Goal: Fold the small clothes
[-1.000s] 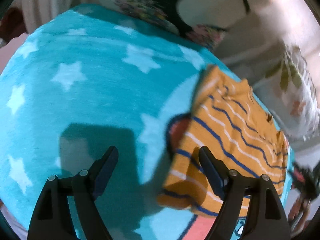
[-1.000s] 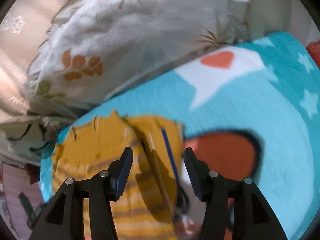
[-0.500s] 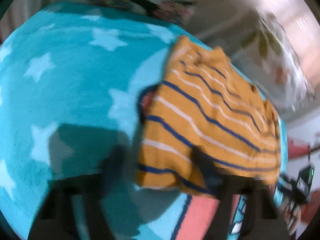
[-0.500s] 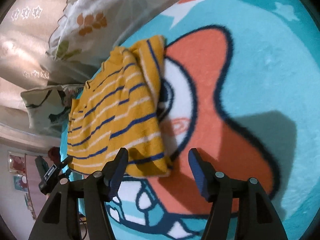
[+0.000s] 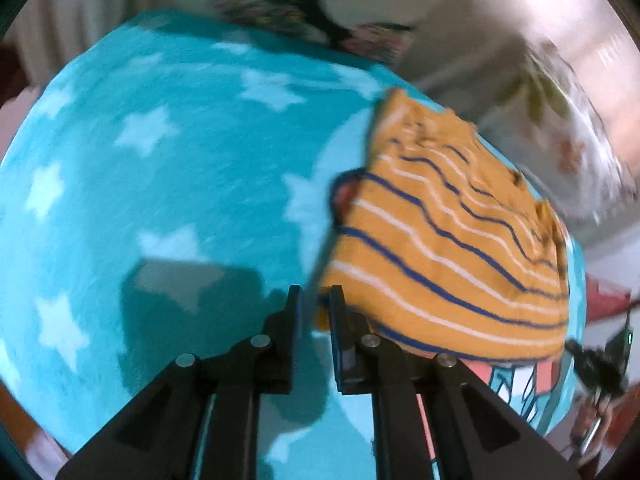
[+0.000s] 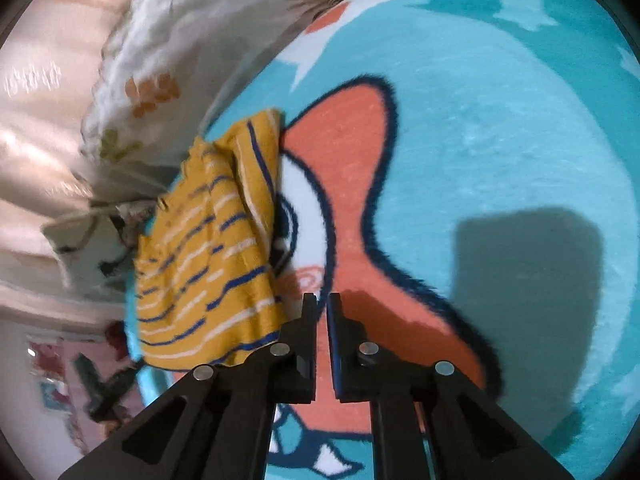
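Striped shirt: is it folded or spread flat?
Folded. The shirt lies as a compact rectangle, a doubled layer along one edge, on the blanket.

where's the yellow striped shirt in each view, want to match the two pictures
Left wrist view: the striped shirt fills the right half, folded on the blanket, just right of the gripper's fingertips.
Right wrist view: the striped shirt lies left of centre, up and left of the gripper's fingertips.
Shared landmark: the leaf-print pillow just beyond the shirt.

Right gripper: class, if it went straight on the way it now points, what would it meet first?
Most likely the blanket, on its orange cartoon patch just ahead of the right gripper. The striped yellow garment lies left of that line, though depth is hard to judge.
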{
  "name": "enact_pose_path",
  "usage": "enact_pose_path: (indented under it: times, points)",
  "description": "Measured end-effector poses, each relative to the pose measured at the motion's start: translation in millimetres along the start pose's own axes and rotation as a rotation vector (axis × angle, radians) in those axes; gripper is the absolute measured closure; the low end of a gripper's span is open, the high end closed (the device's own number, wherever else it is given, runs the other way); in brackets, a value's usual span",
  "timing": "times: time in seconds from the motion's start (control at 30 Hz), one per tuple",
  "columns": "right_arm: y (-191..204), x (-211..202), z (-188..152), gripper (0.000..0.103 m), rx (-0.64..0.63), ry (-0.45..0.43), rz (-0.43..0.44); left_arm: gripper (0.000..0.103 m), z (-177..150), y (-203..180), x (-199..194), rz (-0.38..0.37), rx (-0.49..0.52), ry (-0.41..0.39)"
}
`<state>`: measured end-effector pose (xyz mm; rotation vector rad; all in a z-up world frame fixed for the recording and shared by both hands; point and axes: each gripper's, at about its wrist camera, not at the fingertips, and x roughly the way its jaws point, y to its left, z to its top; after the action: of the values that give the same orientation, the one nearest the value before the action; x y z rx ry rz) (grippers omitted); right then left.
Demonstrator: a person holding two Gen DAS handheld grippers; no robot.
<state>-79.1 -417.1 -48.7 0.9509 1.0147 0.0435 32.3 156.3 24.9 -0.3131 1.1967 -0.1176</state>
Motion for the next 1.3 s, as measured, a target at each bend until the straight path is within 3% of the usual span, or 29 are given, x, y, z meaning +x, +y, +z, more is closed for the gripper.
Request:
enact_pose_path:
  times: [0.07,0.13,0.2,0.43,0.67,0.8,0.93,1.2,1.27,1.3]
  points:
    - [1.2,-13.5,0.4,0.09,-0.018,-0.03,-0.002,0.085,-3.7,2.7,-7.5,0.033,-0.011,-0.017]
    - [9.0,-23.8,0.9,0.078,-0.056,-0.049,-0.014,0.063,-11.9,1.0,-18.6,0.063,-0.015,-0.044]
    - [22.3,-27.1,1.5,0.078,-0.1,-0.051,-0.014,0.056,-20.7,-2.0,-28.5,0.095,-0.015,-0.069]
    - [107.4,18.1,-20.8,0.078,-0.333,0.038,0.041,0.056,-45.3,-19.9,-36.0,0.14,0.014,-0.081]
    - [217.3,76.5,-43.7,0.078,-0.506,0.08,0.034,0.05,-36.3,-30.5,-24.5,0.164,0.091,-0.084]
    - [285.5,129.7,-44.1,0.078,-0.549,0.113,0.038,0.047,-22.6,-22.8,-21.8,0.129,0.132,-0.066]
    - [342.3,200.3,-45.7,0.078,-0.597,0.157,-0.023,0.044,-10.0,-0.3,-19.6,0.114,0.119,-0.047]
    - [391.7,318.8,-43.8,0.078,-0.622,0.227,-0.188,0.044,4.9,36.9,-15.4,0.116,0.106,-0.01]
    - [397.7,324.6,-43.1,0.071,-0.617,0.215,-0.197,0.044,8.4,40.6,-13.4,0.115,0.107,-0.006]
    - [400.4,326.3,-43.3,0.06,-0.616,0.223,-0.19,0.044,10.5,41.8,-11.9,0.117,0.109,-0.004]
